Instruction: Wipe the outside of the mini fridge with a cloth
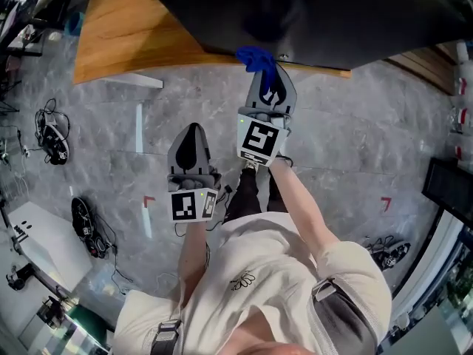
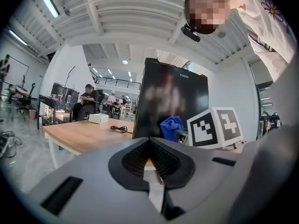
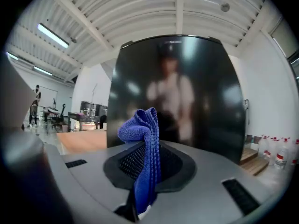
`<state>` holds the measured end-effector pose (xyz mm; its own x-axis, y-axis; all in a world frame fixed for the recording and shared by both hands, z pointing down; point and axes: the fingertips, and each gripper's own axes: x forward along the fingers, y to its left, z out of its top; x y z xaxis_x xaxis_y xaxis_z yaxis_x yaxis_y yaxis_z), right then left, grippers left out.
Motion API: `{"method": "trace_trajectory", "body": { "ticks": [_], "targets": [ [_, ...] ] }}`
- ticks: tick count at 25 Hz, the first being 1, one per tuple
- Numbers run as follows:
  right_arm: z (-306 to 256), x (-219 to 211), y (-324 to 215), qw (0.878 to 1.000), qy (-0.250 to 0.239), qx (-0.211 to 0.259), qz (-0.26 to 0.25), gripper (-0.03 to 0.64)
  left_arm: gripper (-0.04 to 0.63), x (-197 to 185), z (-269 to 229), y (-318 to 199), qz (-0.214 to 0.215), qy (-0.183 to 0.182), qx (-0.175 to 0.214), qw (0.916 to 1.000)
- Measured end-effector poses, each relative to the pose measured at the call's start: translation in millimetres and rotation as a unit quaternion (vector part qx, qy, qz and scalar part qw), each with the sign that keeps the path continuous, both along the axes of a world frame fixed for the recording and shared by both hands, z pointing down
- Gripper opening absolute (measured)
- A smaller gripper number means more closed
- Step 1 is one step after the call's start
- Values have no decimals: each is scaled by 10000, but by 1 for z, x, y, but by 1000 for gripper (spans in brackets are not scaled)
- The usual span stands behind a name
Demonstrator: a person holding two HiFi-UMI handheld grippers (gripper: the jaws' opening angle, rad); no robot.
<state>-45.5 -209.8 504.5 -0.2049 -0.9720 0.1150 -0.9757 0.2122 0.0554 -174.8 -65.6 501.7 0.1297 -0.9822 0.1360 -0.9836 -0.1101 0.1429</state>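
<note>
My right gripper (image 3: pixel 148 164) pinches the blue cloth (image 3: pixel 142 139) between its jaws. The cloth runs up through the pads and its bunched top sticks out past the tips. It is held right in front of the glossy black door of the mini fridge (image 3: pixel 205 92), and I cannot tell whether the fabric touches the door. In the head view the cloth sits at the fridge's front, by the edge of the wooden table (image 1: pixel 126 28). My left gripper (image 2: pixel 150 160) is pressed together with nothing in it, left of the right one, nearer the person's torso and apart from the fridge.
</note>
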Motion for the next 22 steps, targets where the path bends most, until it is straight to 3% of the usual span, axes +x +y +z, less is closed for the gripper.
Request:
{"method": "trace_trajectory", "body": {
  "ticks": [5, 9, 16, 22],
  "targets": [
    [15, -98, -10, 9959, 219, 16, -879, 61, 5, -29, 9, 15, -344, 27, -49, 9994],
    [32, -135, -25, 9921, 637, 60, -1080, 61, 5, -47, 7, 26, -564, -43, 7, 9984],
    [42, -138, -35, 9927, 819, -43, -887, 61, 5, -67, 16, 48, -761, -74, -157, 9969],
    [40, -91, -30, 9958, 753, -111, -513, 61, 5, -53, 9, 41, -507, -102, -78, 9986]
  ]
}}
